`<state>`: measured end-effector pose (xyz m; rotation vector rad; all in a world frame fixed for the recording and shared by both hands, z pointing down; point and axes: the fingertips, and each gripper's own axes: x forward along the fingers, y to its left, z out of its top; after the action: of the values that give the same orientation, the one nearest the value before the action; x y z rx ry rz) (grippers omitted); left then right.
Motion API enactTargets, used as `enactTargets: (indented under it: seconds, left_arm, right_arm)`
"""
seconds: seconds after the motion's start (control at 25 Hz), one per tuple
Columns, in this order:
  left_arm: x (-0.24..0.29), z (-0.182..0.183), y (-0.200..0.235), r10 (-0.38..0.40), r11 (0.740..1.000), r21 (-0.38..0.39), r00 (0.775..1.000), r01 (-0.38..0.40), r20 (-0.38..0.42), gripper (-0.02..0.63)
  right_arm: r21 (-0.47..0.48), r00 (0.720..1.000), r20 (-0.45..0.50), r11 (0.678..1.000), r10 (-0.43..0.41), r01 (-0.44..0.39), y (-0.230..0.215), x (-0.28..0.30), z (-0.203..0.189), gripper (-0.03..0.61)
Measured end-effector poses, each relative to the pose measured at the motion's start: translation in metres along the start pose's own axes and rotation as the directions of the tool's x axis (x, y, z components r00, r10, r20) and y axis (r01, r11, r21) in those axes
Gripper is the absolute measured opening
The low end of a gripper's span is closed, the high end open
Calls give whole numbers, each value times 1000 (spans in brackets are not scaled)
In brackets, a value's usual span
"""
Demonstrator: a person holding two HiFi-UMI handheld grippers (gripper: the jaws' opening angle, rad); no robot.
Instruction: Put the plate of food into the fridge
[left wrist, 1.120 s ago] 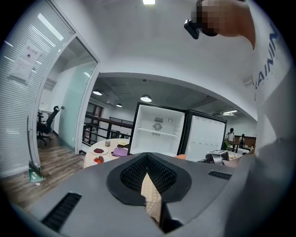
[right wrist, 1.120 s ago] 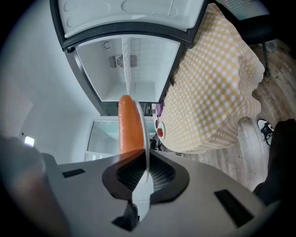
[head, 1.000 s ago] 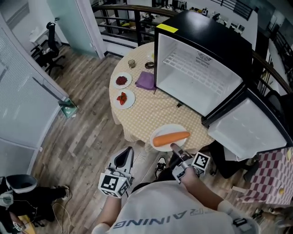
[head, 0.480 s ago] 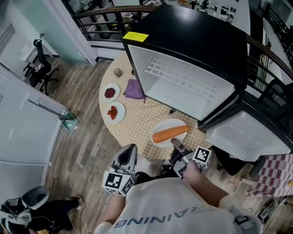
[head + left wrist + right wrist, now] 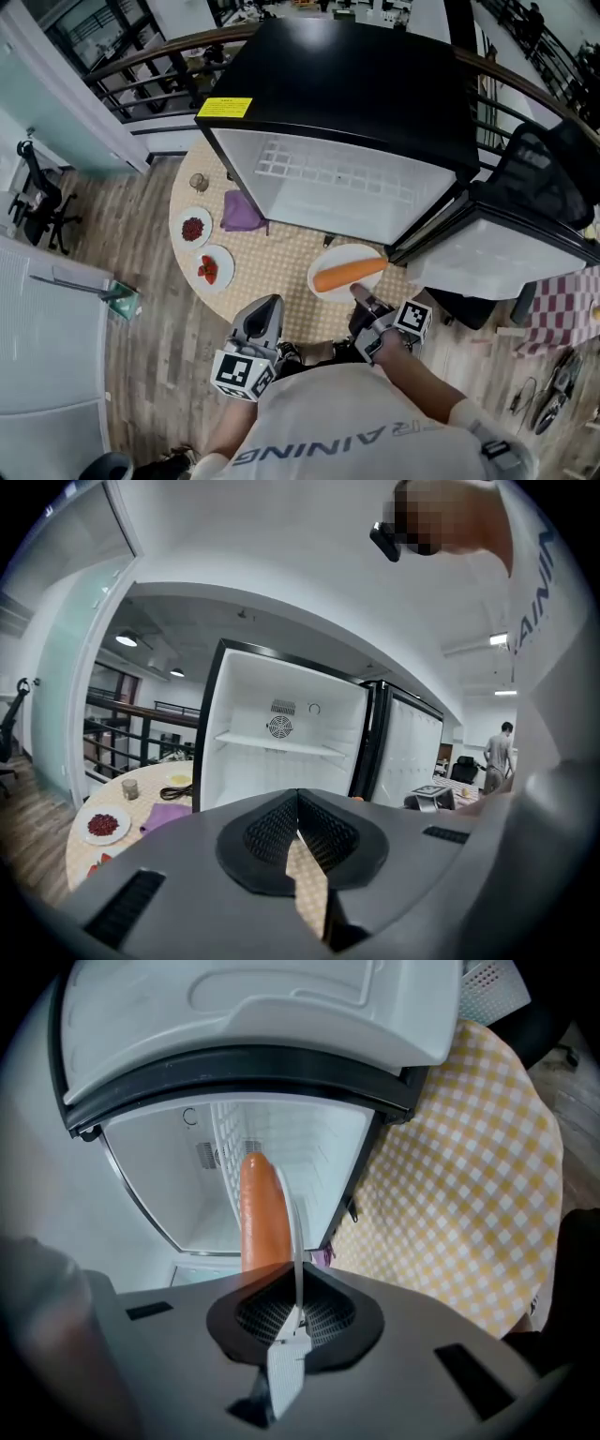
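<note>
A white plate (image 5: 349, 272) carrying a long orange carrot (image 5: 349, 274) is held off the near edge of the round table. My right gripper (image 5: 361, 298) is shut on the plate's near rim. In the right gripper view the plate rim (image 5: 296, 1241) runs edge-on between the pads of my right gripper (image 5: 296, 1312), the carrot (image 5: 263, 1218) lies to its left, and both point at the open fridge (image 5: 234, 1162). The black fridge (image 5: 337, 183) stands on the table, its white inside facing me. My left gripper (image 5: 265, 307) hangs low at the left, shut and empty, (image 5: 298, 832).
The fridge door (image 5: 497, 253) swings open to the right. Two small plates of red food (image 5: 193, 228) (image 5: 210, 269), a purple cloth (image 5: 242, 212) and a glass (image 5: 199, 181) sit on the yellow-checked tablecloth (image 5: 291, 272) left of the fridge. A railing (image 5: 141, 56) runs behind.
The view has closed in on the fridge, which now looms larger and nearer. The plate with the carrot stays in the right gripper's hold; the left gripper keeps its place.
</note>
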<state>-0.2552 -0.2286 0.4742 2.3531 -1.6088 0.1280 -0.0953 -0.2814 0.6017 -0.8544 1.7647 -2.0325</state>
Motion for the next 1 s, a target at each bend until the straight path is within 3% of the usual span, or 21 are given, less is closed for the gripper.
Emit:
enactTargets:
  seconds: [0.32,0.48,1.0]
  left_arm:
    - [11,11,34,-179,983,32,984,180,-24,9]
    - [13,8,45,-221,974,41,974,223,-45,9]
    - [-3,-6,56,-145,989,-8,988,145,-59,9]
  right_arm:
    - [55,975,220,998,-17,5,0,4,-6,34]
    - [78,959,280,997,-41,20,-6,8,-2,34]
    - [123,917,392,992,-77,31,-18,61,80,34]
